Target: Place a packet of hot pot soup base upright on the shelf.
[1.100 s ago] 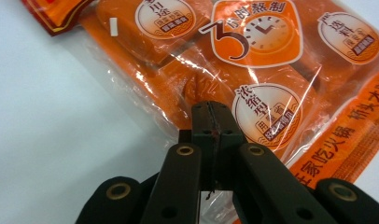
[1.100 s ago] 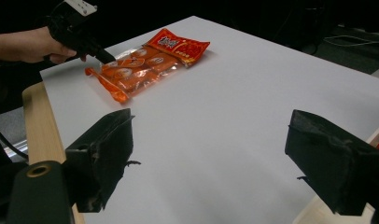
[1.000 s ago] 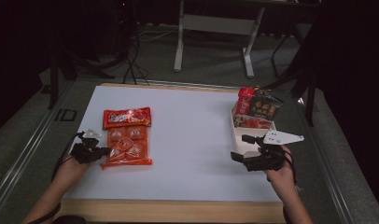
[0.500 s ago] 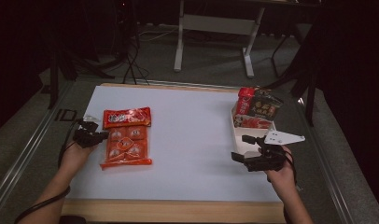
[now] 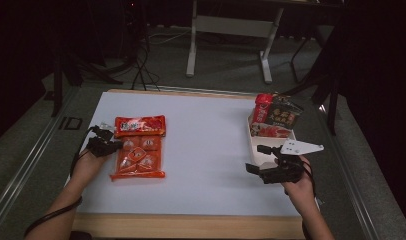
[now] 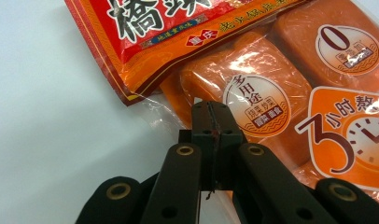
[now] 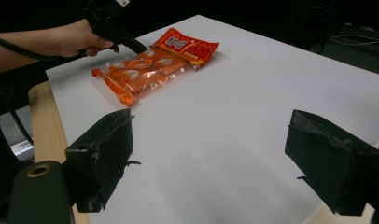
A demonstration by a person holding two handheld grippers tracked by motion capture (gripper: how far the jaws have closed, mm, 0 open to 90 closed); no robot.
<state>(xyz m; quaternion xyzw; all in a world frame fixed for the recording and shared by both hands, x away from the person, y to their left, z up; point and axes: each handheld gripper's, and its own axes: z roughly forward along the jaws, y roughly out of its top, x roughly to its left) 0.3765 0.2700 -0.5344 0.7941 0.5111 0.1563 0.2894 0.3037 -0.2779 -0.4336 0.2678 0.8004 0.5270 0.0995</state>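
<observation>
The orange clear-plastic packet of seasoning blocks [image 5: 138, 159] lies flat on the white sheet covering the table [image 5: 206, 145], toward the nine o'clock side in the high view. Its upper end, a red header band printed with white characters [image 5: 140, 125], points to twelve o'clock; its crimped lower seam points to six. In the left gripper view the packet [image 6: 276, 93] shows several wrapped orange blocks with round labels.

The left gripper [image 5: 107, 145] sits at the packet's nine o'clock edge, just below the red band. Its two black jaws are pressed together, and in its own view the closed tips [image 6: 211, 122] lie over the clear plastic margin beside one orange block; whether a fold of film is pinched between them cannot be told. The person's left hand [image 5: 86, 165] holds it from the seven o'clock side.

The right gripper [image 5: 263, 170] rests well apart, at four o'clock on the sheet, its jaws spread wide with nothing between them, bare white sheet in the gap [image 7: 211, 158]. Just beyond it, at two o'clock, a white tray [image 5: 258, 150] holds upright red and dark snack packets [image 5: 276, 115].
</observation>
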